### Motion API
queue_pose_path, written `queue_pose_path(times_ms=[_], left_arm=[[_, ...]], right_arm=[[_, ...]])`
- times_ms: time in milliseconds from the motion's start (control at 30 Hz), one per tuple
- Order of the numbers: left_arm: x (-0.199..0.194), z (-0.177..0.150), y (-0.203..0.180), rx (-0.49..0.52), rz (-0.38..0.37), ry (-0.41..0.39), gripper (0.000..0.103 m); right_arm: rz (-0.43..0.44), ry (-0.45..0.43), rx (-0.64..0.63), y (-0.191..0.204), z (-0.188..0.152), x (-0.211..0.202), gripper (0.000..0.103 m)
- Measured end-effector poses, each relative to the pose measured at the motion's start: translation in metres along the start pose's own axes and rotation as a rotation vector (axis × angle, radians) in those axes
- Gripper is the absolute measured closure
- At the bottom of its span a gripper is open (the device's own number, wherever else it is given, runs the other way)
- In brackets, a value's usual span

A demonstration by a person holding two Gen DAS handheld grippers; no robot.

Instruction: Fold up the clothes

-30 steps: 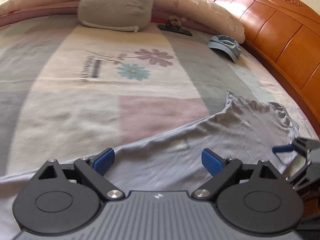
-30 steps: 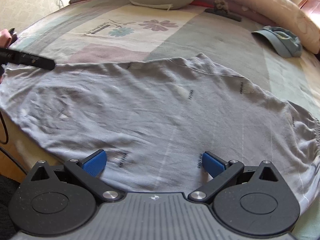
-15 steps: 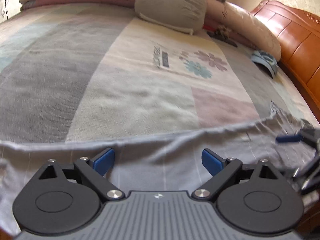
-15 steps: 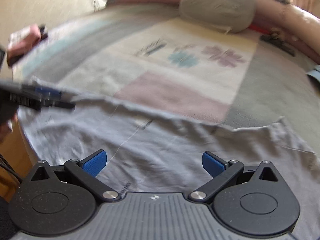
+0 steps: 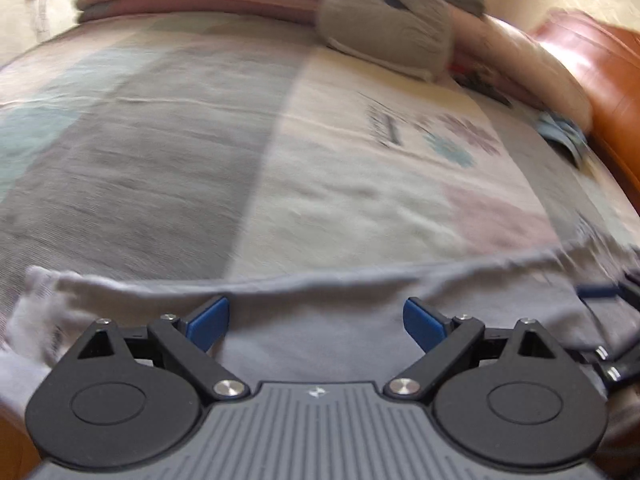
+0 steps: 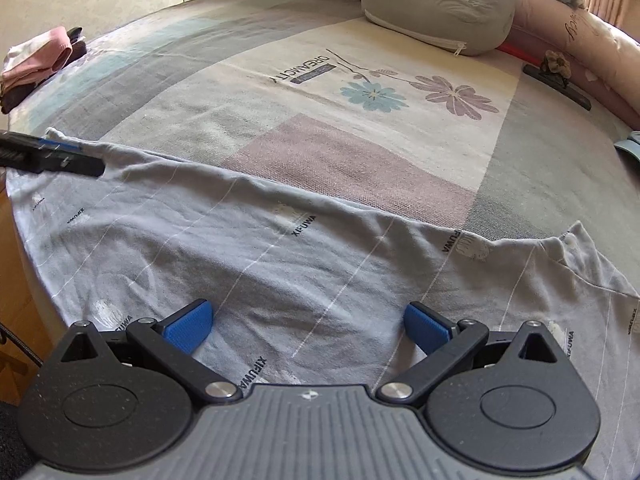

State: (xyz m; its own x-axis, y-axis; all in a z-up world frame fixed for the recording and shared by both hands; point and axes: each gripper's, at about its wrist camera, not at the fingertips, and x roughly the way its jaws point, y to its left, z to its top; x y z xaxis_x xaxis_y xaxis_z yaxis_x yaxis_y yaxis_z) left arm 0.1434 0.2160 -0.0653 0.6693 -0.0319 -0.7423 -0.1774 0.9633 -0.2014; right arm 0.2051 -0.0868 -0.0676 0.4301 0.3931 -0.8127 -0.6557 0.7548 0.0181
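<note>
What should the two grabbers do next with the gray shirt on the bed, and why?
Probably lower the left gripper and right gripper onto the near edge of the gray shirt and pinch it. Both stand open and hold nothing, and the shirt lies spread flat across the bed, not yet folded.

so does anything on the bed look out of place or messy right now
Nothing is damaged or spilled. The pale grey printed garment lies spread but wrinkled along the near bed edge, one corner hanging off. Stray items: a blue cap by the orange wooden headboard and a black hair clip near the pillows.
</note>
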Motion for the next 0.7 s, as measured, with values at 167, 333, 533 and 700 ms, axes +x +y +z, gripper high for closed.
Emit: queue_pose_path(times_ms=[167,333,533,700], left_arm=[[-0.019,0.005,0.003,0.026,-0.004,-0.021,0.009],[-0.043,-0.014,0.013,0.019,-0.002,0.022,0.009],[-0.052,-0.038,0.032,-0.050,0.055,0.072,0.009],[-0.059,-0.023,0.042,-0.070,0.046,-0.015,0.009]], right_arm=[[-0.007,0.006,0.004,0.001,0.001,0.000,0.000],[-0.008,0.001,0.005,0.001,-0.001,0.000,0.000],[-0.006,-0.001,0.002,0.000,0.000,0.000,0.000],[-0.006,0.012,0.000,0.001,0.002,0.001,0.000]])
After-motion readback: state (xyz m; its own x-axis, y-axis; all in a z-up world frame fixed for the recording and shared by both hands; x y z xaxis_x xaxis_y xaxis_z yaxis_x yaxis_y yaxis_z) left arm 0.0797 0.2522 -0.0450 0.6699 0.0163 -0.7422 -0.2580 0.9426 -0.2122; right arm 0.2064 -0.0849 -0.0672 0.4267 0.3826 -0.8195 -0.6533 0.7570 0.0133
